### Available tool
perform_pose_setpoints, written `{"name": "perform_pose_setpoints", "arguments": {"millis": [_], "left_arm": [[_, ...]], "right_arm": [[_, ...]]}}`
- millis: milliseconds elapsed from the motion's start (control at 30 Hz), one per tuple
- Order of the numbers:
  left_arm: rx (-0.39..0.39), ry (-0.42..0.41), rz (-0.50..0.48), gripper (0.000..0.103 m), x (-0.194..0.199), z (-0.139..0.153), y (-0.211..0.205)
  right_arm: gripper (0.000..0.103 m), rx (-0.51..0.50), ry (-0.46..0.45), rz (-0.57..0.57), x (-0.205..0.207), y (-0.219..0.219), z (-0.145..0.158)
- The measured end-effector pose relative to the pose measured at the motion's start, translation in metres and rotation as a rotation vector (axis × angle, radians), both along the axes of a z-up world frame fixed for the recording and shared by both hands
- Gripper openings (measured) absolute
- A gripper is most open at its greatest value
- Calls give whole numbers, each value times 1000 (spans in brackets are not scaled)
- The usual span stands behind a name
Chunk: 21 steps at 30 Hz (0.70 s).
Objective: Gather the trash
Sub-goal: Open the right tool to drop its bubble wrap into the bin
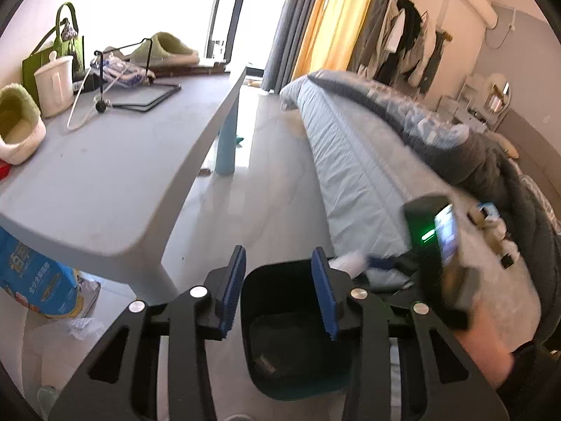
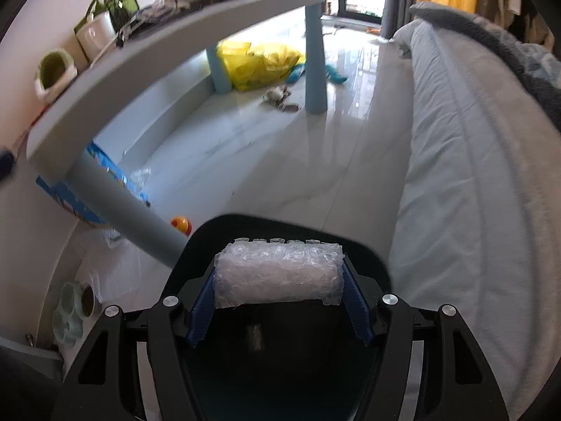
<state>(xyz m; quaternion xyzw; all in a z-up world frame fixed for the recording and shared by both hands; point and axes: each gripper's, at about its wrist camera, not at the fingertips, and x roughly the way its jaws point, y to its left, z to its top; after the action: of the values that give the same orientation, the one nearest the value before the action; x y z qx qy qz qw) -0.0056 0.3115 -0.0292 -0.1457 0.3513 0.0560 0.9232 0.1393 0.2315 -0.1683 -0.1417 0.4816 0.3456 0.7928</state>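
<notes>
right gripper [image 2: 278,277] | clamped on clear bubble-wrap roll [image 2: 278,275], axis crosswise | held over black plastic bin [image 2: 368,263] | left gripper [image 1: 277,291] spread, empty

Worktop [image 1: 105,182]: grey, on pale blue legs; it bore two green slippers [image 1: 17,126], a white lidded jar [image 1: 54,84], a green bag [image 1: 52,49] and a black wire stand [image 1: 140,80].
Floor [image 2: 266,161]: glossy pale tile; on it stood a black bin [image 1: 291,319], a yellow plastic bag [image 2: 259,63], a blue printed pack [image 1: 35,277] and an orange ball [image 2: 181,225].
Bed [image 1: 357,175]: light blue sheet with a grey blanket [image 1: 491,161] on top.
</notes>
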Motion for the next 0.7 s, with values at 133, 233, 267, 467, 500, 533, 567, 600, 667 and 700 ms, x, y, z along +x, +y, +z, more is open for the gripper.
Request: {"name": "perform_pose_setpoints", "arguments": {"millis": [133, 233, 267, 467, 500, 533, 567, 600, 667, 700], "left_arm": [[-10, -43, -15, 39, -5, 11, 0], [-27, -65, -26, 38, -9, 18, 0], [-31, -70, -26, 38, -9, 21, 0], [-36, -105, -34, 38, -14, 38, -5], [-38, -110, -36, 38, -14, 40, -6], [-38, -116, -38, 38, -14, 43, -7], [-36, -121, -40, 38, -15, 45, -9], [-31, -126, -42, 38, -15, 47, -10], [-22, -133, -47, 38, -14, 51, -14], [-20, -134, -48, 38, -14, 53, -16]], "right_arm": [[66, -50, 51, 28, -5, 13, -23], [66, -95, 85, 58, -13, 21, -40], [66, -105, 91, 63, -16, 22, -43], [66, -181, 162, 71, -23, 22, -66], [66, -193, 170, 69, -24, 22, -68], [66, -204, 181, 70, -24, 22, -71], [67, -211, 190, 72, -26, 22, -72], [67, -218, 201, 74, -25, 22, -75], [73, -220, 210, 72, -28, 20, -75], [75, -217, 207, 70, -29, 21, -74]]}}
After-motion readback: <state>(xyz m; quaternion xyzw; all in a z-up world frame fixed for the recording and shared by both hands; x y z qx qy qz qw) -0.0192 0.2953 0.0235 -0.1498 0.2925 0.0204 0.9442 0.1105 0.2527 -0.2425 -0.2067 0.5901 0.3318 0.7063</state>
